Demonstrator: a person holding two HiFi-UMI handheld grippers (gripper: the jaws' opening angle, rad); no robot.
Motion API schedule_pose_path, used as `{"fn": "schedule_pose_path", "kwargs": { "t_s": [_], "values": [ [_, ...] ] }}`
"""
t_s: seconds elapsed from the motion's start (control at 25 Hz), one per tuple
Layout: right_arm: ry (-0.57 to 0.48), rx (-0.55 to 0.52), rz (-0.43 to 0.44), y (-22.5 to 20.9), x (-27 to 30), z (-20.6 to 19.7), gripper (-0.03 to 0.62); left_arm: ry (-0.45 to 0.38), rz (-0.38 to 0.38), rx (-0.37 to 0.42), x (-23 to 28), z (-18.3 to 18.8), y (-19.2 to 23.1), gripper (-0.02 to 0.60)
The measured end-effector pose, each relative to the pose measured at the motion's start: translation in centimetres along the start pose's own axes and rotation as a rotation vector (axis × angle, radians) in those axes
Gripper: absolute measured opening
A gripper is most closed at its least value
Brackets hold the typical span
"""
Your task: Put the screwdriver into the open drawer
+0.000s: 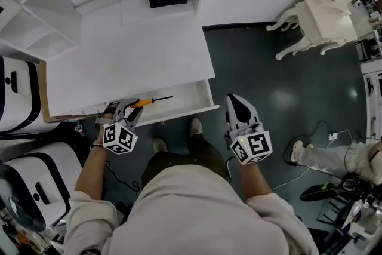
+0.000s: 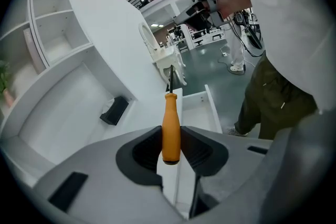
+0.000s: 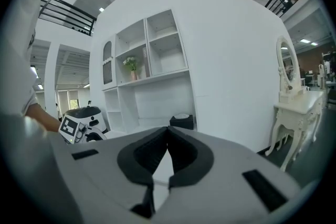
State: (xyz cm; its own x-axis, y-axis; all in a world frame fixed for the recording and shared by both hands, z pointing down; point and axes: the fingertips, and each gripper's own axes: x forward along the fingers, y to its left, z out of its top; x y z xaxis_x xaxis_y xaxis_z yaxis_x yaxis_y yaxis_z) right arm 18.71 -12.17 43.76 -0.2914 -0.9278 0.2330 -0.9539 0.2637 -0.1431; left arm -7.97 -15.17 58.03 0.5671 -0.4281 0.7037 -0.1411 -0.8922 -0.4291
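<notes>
Over the open drawer [image 1: 185, 111], at the front edge of the tabletop [image 1: 131, 57]: the screwdriver [image 1: 145, 101] is not yet down. The orange handle is in my left hand-held gripper [image 1: 128, 107]. The dark shaft points out along the drawer toward its right end.

- Step in hand, as I read it: the carry is near done, with the tool over the drawer's left part and unreleased. I cannot tell from the head view whether the tip is already below the rim.
- Next move, my judgement: lower the tool until it sits inside the walls. The shaft should run along the drawer's length so it clears the front panel. Then let the jaws part so it drops flat. Letting go too high risks a roll or bounce out over the front.
- Left hand-held gripper: jaws a handle's width apart. The pads are clamped on both sides of the handle near its butt end, and most of the handle sticks out ahead.
- Right hand-held gripper [image 1: 239, 109]: jaws together, nothing between them. It hangs over the dark floor just beside the drawer's right end, touching nothing.
</notes>
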Motion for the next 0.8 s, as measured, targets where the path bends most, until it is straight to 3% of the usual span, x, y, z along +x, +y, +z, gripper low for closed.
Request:
{"fn": "schedule_pose_path", "kwargs": {
  "t_s": [0.8],
  "values": [
    [0.08, -0.009, -0.069, -3.0, -0.5, -2.2, 0.003, 0.141, -0.18, -0.02, 9.2, -7.8, -4.3, 0.11]
  ]
}}
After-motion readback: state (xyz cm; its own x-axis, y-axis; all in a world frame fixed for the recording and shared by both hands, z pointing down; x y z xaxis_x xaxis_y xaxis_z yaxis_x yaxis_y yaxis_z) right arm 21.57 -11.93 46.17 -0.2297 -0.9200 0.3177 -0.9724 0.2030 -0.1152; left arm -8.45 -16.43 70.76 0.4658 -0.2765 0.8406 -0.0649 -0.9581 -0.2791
